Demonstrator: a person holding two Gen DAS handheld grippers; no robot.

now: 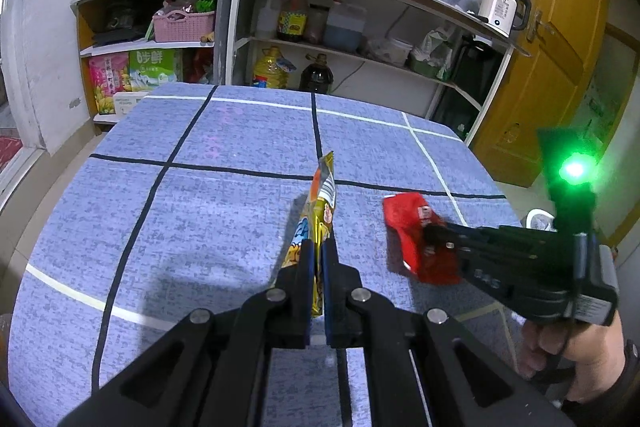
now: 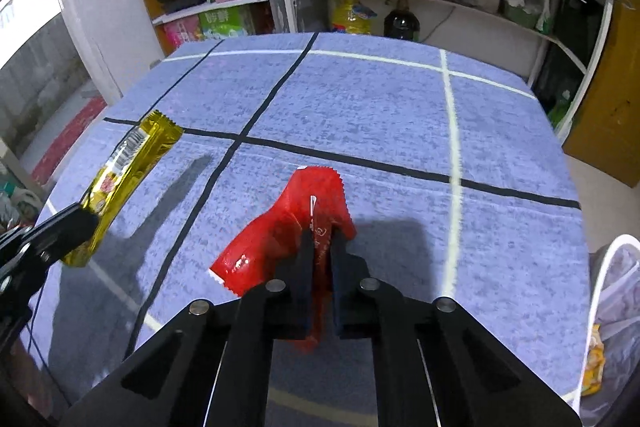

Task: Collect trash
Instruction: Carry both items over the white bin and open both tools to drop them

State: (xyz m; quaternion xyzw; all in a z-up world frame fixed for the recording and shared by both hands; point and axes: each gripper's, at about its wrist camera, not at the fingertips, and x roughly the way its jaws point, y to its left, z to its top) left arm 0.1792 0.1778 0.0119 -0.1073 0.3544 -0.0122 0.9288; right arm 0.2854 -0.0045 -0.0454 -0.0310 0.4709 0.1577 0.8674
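Observation:
A yellow snack wrapper (image 1: 325,193) sticks up between the fingers of my left gripper (image 1: 318,247), which is shut on its lower end. In the right wrist view the same yellow wrapper (image 2: 128,163) hangs above the table and casts a shadow, with the left gripper (image 2: 86,217) at its lower end. My right gripper (image 2: 322,239) is shut on a crumpled red wrapper (image 2: 296,215). From the left wrist view, the red wrapper (image 1: 402,223) sits at the tip of the right gripper (image 1: 434,233), which a hand holds at the right.
The table (image 1: 200,195) has a blue cloth with black and white grid lines. A white mesh bin (image 2: 616,283) with a liner stands off the table's right edge. Shelves (image 1: 360,47) with bottles, a basket and cookware line the wall behind.

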